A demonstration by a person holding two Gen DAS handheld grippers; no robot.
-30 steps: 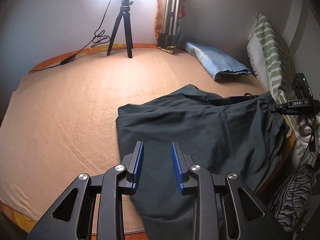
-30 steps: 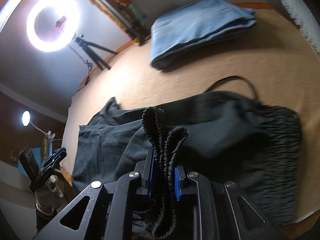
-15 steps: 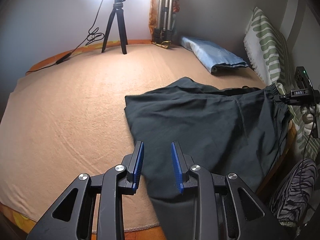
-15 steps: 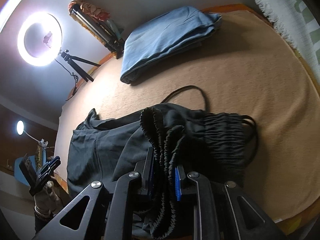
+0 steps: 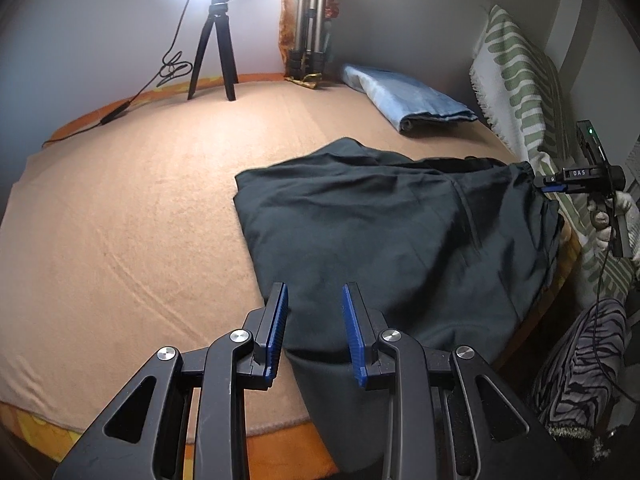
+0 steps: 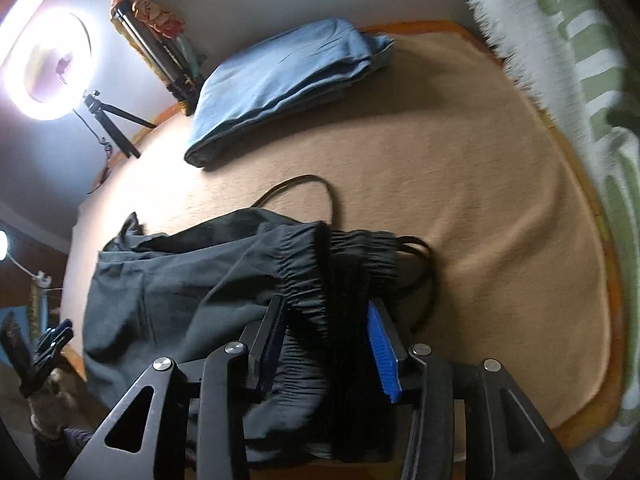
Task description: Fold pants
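Left view: left claw (image 5: 314,326) spread, empty, over dark pants (image 5: 400,232) on bed (image 5: 120,220); hem cut off below. Right view: right claw (image 6: 328,344) opening, blurred waistband (image 6: 320,280) between pads, contact unclear; pants' lower edge hidden.

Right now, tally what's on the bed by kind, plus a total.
Clothes: 2, dark pants and folded blue garment
Tripods: 2, black one standing, silver one against the wall
Blankets: 1, tan cover
Total: 5
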